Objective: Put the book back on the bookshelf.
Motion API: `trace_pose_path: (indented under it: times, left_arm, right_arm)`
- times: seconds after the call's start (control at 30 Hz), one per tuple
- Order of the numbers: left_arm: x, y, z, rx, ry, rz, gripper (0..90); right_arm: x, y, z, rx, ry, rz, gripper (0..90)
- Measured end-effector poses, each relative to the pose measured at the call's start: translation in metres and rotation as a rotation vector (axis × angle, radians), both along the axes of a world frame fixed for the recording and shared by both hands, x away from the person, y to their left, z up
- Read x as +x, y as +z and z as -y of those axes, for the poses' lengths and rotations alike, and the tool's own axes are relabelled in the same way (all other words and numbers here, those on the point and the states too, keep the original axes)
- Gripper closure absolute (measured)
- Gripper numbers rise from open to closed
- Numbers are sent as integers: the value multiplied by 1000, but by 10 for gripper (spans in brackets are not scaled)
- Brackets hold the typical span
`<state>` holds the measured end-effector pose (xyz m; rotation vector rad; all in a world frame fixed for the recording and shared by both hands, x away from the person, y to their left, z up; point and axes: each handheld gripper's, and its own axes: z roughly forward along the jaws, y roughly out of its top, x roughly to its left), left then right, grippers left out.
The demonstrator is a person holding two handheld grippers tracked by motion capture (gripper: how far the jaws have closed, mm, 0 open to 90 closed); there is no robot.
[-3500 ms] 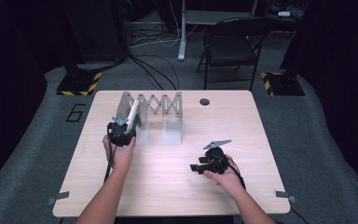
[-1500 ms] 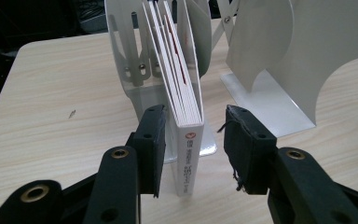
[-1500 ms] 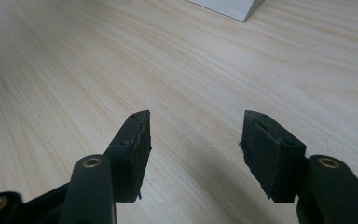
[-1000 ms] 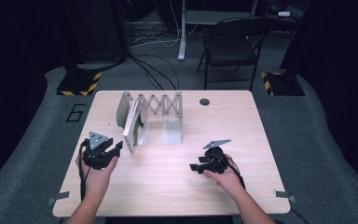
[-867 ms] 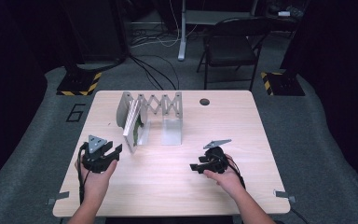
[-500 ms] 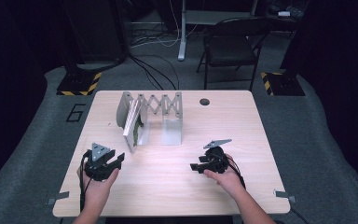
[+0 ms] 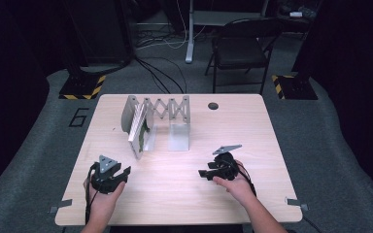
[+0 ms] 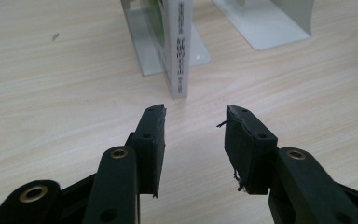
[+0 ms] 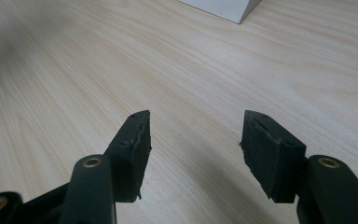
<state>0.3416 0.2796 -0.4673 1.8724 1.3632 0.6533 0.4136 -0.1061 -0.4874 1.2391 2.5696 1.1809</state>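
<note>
Standing upright in the expanding metal rack (image 7: 167, 109) at desk (image 7: 272, 145) far left, book (image 7: 137, 130) w/ both grippers' fingers open, empty: left gripper (image 7: 121, 174) just near of it, right gripper (image 7: 203, 173) near-right.

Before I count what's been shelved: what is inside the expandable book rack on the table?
At the left end of the book rack, one white-spined book leans against the end panel, a green cover showing beside it. Any further books behind it are hidden. The right section stands bare.
</note>
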Motion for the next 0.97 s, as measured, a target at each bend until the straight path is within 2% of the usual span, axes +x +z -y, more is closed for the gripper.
trace_pose_path:
  times: [0.1,0.13,0.17,0.2,0.47,0.53,0.67,0.7,0.97]
  left_arm:
    - [3,-10,2,4,-16,-34,571]
    - [4,-12,3,6,-10,-24,564]
    - [4,-14,3,9,-12,-33,561]
    - [5,-15,3,11,-23,-57,559]
    - [9,-25,7,1,-44,-57,518]
    - [10,-25,6,2,-53,-69,509]
    - [13,-28,5,-1,-46,-80,509]
    - [14,-29,5,-6,-40,-71,509]
    - [15,-30,4,-23,-33,-78,510]
  right_arm:
    - [0,0,-1,-6,1,1,423]
    - [0,0,-1,-5,2,-1,423]
    - [0,-1,-1,-6,2,0,423]
    - [0,-1,-2,-7,-4,3,423]
    - [0,-2,-2,-26,13,15,424]
    - [0,-2,-2,-31,15,18,424]
    - [-1,-2,-4,-38,17,18,424]
    - [-1,-3,-5,-40,12,20,424]
    - [-2,-4,-6,-56,14,18,423]
